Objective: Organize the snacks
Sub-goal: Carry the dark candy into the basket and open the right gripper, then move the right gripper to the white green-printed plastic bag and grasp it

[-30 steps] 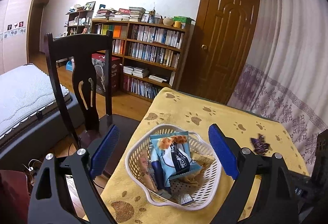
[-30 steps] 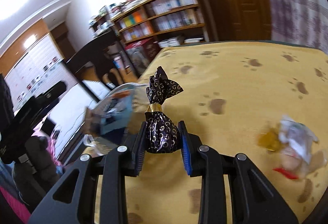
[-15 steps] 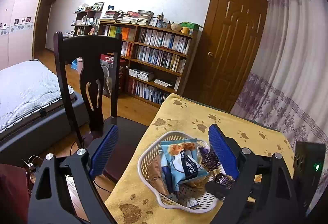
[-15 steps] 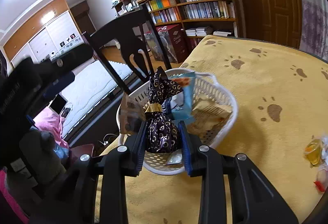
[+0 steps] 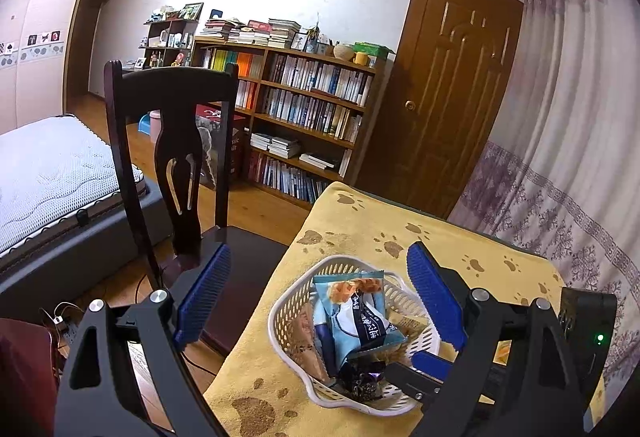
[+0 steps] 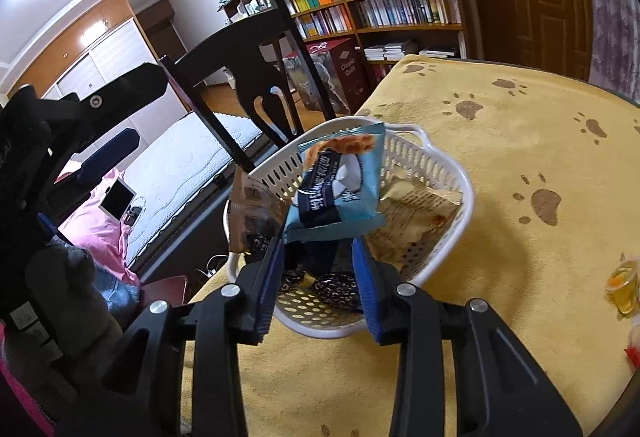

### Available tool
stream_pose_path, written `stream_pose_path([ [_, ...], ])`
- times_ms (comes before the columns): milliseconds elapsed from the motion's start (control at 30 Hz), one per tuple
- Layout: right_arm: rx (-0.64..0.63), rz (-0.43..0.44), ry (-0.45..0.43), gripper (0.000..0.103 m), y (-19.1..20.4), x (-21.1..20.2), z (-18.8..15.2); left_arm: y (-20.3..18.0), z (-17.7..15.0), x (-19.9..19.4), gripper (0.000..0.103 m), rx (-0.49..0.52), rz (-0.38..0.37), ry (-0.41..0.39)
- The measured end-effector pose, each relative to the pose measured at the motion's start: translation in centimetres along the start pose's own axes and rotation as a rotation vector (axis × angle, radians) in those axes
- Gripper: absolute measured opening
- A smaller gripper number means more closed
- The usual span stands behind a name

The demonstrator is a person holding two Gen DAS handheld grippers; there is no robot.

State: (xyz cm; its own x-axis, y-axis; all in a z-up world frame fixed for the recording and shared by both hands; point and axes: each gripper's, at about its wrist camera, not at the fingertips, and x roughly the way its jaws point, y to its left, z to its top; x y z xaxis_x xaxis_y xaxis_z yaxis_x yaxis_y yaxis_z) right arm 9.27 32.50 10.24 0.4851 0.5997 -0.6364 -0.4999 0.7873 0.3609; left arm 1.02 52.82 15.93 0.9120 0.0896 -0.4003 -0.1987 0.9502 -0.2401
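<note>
Lying in the basket (image 6: 436, 153), the candy (image 6: 336, 287) sits between the parted right hand-held gripper (image 6: 318, 249).

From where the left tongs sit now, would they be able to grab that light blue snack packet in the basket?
Probably yes. The left tongs are wide open just above the white basket, and the light blue packet lies on top. The right tongs reach into the basket's near corner, which could crowd the approach.

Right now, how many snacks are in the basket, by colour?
Blue packet: 1
Brown packet: 1
Tan packet: 1
Dark candy: 1
Total that show in the basket: 4
</note>
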Motion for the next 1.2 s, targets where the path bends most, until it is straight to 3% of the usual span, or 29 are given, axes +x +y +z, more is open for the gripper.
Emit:
stream_pose_path([
  [433, -0.002, -0.086, -0.044, 0.037, -1.1, -1.3, -1.8, -1.0, -0.3, 0.1, 0.091, 0.017, -0.007, 0.006],
  [600, 0.013, -0.108, -0.055, 0.037, -2.1, -2.0, -2.2, -1.5, -0.4, 0.0, 0.096, 0.029, -0.009, 0.004],
  [833, 0.054, -0.138, -0.074, 0.054, -3.7, -3.1, -2.7, -1.7, -0.4, 0.0, 0.097, 0.033, -0.012, 0.008],
  [1200, 0.167, -0.188, -0.124, 0.065, -7.9, -5.7, -3.6, -1.8, -0.5, 0.4, 0.100, 0.020, -0.007, 0.033],
])
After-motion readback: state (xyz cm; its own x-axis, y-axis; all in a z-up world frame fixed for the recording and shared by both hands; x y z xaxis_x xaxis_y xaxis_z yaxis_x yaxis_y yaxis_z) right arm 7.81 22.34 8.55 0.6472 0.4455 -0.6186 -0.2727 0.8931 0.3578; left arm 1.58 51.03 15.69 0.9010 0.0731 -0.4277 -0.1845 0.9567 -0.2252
